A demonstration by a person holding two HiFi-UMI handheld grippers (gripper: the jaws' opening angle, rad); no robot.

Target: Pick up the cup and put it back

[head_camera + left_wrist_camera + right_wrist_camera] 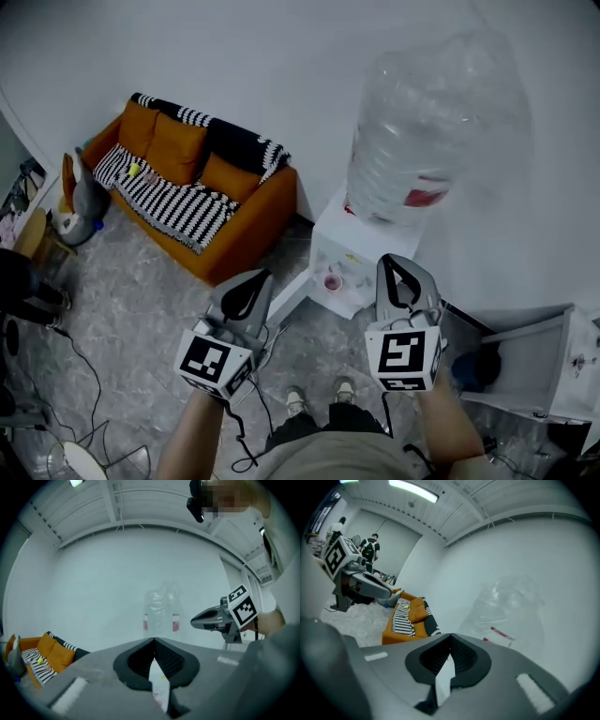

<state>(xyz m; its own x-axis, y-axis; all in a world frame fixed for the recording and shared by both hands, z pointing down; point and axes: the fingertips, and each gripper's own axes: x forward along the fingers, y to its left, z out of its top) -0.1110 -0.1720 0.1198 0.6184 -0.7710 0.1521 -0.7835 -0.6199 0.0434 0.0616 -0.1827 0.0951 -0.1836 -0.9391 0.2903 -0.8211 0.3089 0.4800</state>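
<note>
Down in the dispenser nook: that's where the cup sits, upright on the little shelf under the taps of the white water dispenser.
Cup looks: small and pale with a pinkish tint around the top. It's too tiny in the head view to tell you more than that.
Cup vs your left gripper: well apart. The cup shows just to the right of its tip in the head view, and nothing touches it.
Cup vs your right gripper: also well apart, with the cup off to the left of its tip. So the cup shows in the gap between your two grippers.
Left jaws: pressed together at the tip in the left gripper view, with nothing held between them.
Right jaws: same deal in the right gripper view, tips meeting and empty.
Grippers seeing each other: your right one shows at the right of the left gripper view, and your left one sits at the far left of the right gripper view.
Bottle: a big clear water bottle with a red label is upended on top of the dispenser.
Floor: grey marbled tiles with a few black cables trailing across.
Room: plain white wall. An orange sofa stands against it with a black and white striped blanket over it.
Right side: an open white cabinet is just beside the dispenser.
Far back: a couple of people are standing in the distance in the right gripper view.
</note>
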